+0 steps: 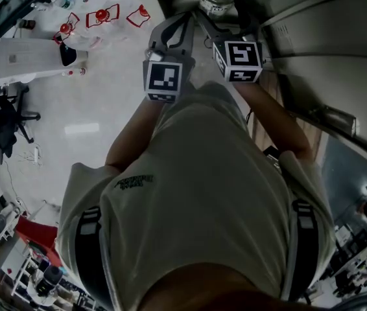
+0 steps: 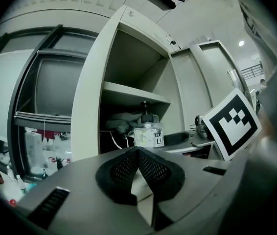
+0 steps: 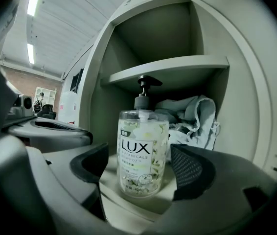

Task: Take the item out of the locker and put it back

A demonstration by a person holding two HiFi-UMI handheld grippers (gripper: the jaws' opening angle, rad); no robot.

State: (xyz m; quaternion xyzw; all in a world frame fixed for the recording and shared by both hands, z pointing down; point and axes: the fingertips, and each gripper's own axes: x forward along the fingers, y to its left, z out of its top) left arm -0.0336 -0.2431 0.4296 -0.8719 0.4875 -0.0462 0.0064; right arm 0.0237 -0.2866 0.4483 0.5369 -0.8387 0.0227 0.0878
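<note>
The locker (image 3: 256, 106) is standing open, its pale walls filling the right gripper view, with a shelf (image 3: 168, 70) crossing the upper part. Under that shelf, a crumpled grey cloth (image 3: 192, 114) is lying bunched at the back of the compartment. In front of it the pump bottle (image 3: 141, 151) is standing upright on the compartment floor, near the front edge, its label facing out.

The right gripper (image 3: 142, 170) is reaching in level with the bottle's lower body. Its jaws are standing wide apart with the bottle between them, and neither pad appears to be pressing on it. The left gripper (image 2: 138, 168) is hanging back outside the locker. Its pads are meeting at the tips with nothing between them, and the bottle (image 2: 148, 135) is showing well beyond it.

The bottle is looking mostly full, so it is probably carrying some weight. Its clear plastic wall is likely smooth and a little slippery, stiff enough for a firm squeeze. The labelled midsection is offering the best hold; the thin pump head (image 3: 146, 82) is looking like a poor one.
</note>
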